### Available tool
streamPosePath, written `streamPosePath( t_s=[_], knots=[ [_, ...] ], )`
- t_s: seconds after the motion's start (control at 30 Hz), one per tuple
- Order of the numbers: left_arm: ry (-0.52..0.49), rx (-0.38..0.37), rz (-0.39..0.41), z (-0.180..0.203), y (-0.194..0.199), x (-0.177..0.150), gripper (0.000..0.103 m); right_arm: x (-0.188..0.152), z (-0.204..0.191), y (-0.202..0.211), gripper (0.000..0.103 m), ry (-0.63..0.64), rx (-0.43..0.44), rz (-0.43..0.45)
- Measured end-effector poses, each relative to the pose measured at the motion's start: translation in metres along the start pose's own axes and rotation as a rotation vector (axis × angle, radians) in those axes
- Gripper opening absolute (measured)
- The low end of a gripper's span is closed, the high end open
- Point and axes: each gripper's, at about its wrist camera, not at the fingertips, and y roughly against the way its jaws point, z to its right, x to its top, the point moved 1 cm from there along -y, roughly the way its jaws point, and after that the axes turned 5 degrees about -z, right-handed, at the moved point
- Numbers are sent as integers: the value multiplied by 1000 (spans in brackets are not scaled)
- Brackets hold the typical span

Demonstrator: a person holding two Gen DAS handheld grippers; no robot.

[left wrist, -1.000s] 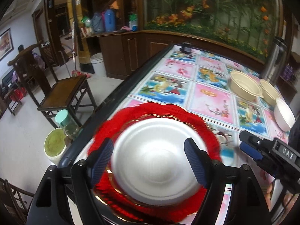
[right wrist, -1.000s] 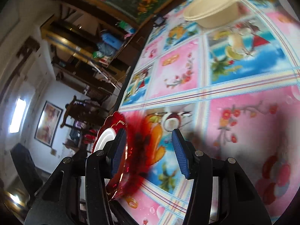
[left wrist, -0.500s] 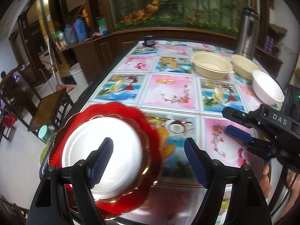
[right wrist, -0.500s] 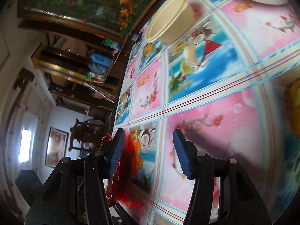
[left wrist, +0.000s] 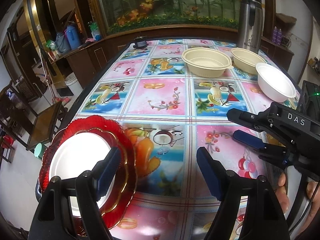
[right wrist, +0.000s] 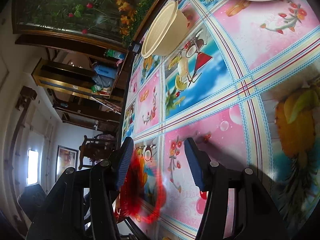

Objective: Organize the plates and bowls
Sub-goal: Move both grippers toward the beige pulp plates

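A dining table (left wrist: 160, 100) under a bright cloth of pink and blue fruit-and-flower squares fills the room's middle, with a dark wood cabinet and a planted glass case behind it. The left gripper (left wrist: 158, 166) hangs low over the near end with its blue-padded jaws spread wide and nothing between them but bare cloth. Just at its nine o'clock lies the red plate (left wrist: 128, 160), scalloped and gold-trimmed, with a white plate (left wrist: 78, 156) resting inside it; the gripper's left finger overlaps the white plate in the view, and I cannot tell whether it touches. At three o'clock the right gripper (left wrist: 238, 126) reaches in sideways, held by a hand (left wrist: 284, 192), its jaws parted and empty; from its own camera the right gripper (right wrist: 158, 160) shows only tablecloth in the gap, with the red plate's (right wrist: 140, 190) blurred edge by its left finger. Farther off, toward one o'clock, stands a white bowl (left wrist: 276, 84), then two cream bowls, the nearer (left wrist: 206, 64) and the farther (left wrist: 246, 60), close together. A steel flask (left wrist: 250, 22) rises behind them near the table's far edge.
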Motion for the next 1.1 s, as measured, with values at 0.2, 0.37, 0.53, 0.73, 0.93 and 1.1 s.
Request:
streamPosePath(
  t_s=[0.2, 0.37, 0.53, 0.73, 0.93, 1.1],
  knots=[
    [-8, -8, -6, 6, -3, 4, 78, 0, 3, 1, 54, 1, -1, -4],
    [-18, -10, -13, 10, -6, 5, 78, 0, 2, 1, 54, 2, -3, -4],
    [-20, -19, -23, 11, -9, 8, 78, 0, 0, 1, 54, 7, -9, -7],
    [-26, -59, -50, 14, -14, 17, 78, 7, -7, 0, 54, 45, -63, -16],
    [38, -219, -172, 6, -31, 45, 78, 48, -43, 17, 54, 169, -113, 28],
    [80, -219, -196, -5, -37, 81, 78, 103, -81, 35, 54, 283, -192, 113]
  ],
)
